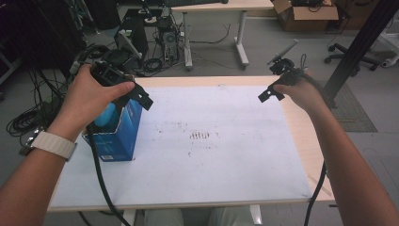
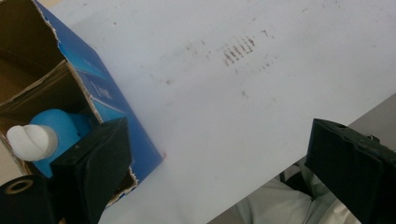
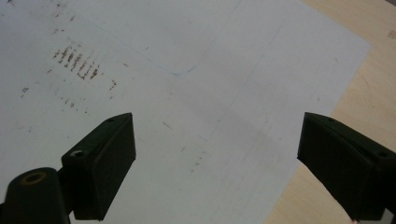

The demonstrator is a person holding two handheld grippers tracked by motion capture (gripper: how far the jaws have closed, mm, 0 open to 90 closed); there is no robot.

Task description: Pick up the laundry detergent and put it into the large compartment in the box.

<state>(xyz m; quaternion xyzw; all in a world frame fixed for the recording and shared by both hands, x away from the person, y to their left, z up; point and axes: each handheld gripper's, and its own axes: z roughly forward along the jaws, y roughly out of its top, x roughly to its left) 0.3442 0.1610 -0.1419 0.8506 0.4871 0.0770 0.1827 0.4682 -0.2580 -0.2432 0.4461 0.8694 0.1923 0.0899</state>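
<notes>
The fingers [image 2: 95, 168] of the left gripper [image 1: 141, 96] stand spread wide with nothing between them, just above the open top of a blue carton [image 1: 120, 134] that stands upright near the left edge of the table [image 1: 301, 141]. Inside the carton sits a blue bottle [image 2: 60, 123] with a white cap [image 2: 30, 140], and in the left gripper view it lies just beside the nearer jaw, untouched. The carton's torn cardboard flaps gape upward. The right gripper [image 1: 269, 94] hangs over the far right part of the white sheet [image 1: 211, 174] that covers most of the tabletop, its jaws likewise wide apart and empty, with bare paper and a strip of pale wood beneath them. The two grippers are well apart, one at each side. Brownish smudges [image 1: 200, 136] mark the middle of the sheet, between the carton and the right hand [image 1: 301, 94]. The person's left hand [image 1: 91, 96] wraps the gripper's body, a pale watch strap [image 1: 51, 143] on the wrist, and a black cable [image 1: 101, 183] trails down past the near edge.
</notes>
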